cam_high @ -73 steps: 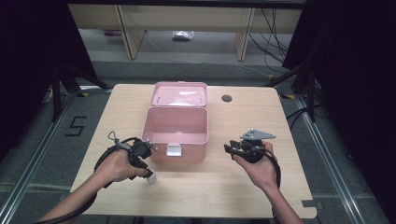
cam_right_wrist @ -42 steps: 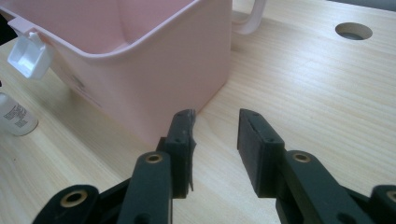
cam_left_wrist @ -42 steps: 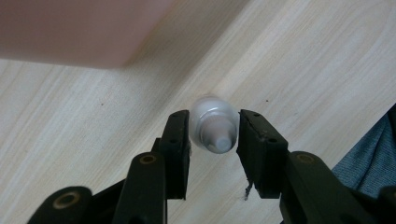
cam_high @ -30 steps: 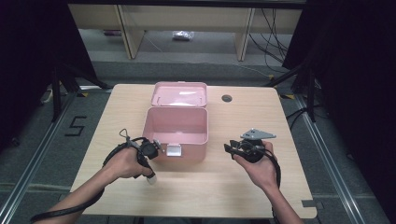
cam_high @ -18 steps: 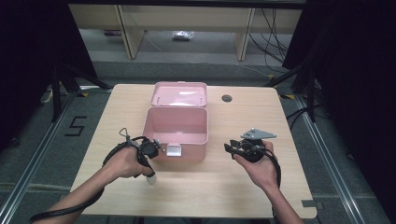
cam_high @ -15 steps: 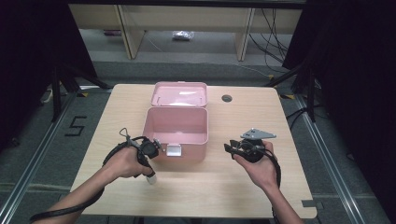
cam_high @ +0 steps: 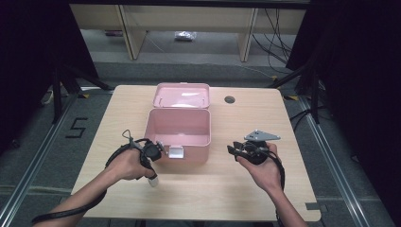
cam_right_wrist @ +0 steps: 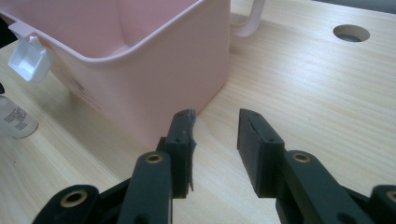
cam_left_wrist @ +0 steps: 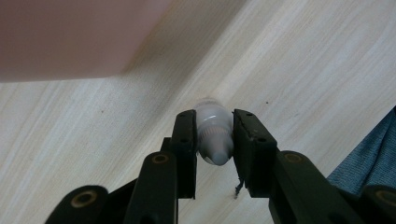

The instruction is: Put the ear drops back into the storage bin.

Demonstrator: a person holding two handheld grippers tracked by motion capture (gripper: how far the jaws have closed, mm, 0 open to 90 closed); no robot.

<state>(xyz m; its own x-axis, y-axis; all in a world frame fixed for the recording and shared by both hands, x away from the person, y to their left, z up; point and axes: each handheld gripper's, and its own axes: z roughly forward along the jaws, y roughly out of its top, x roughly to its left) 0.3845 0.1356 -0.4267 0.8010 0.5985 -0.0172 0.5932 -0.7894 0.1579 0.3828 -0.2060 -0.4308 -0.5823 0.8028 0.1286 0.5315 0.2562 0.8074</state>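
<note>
Pink smooth plastic box (cam_high: 178, 128), rectangular, lid hinged open, white latch (cam_right_wrist: 29, 58), sits mid-surface. One small white plastic bottle (cam_left_wrist: 213, 131), rounded and tapering, is clamped in the left gripper (cam_left_wrist: 214, 140) beside the box's front. Right gripper (cam_right_wrist: 215, 135) gapes empty. Pale wood-grain surface (cam_high: 236, 189), one round hole (cam_high: 230, 100); grey floor around.

High view: above the bench's (cam_high: 203, 198) near edge, facing forward and down.
Left gripper view: close over the benchtop.
Right gripper view: low, near the pink box (cam_right_wrist: 140, 70).
Shared: pink box, benchtop.
</note>
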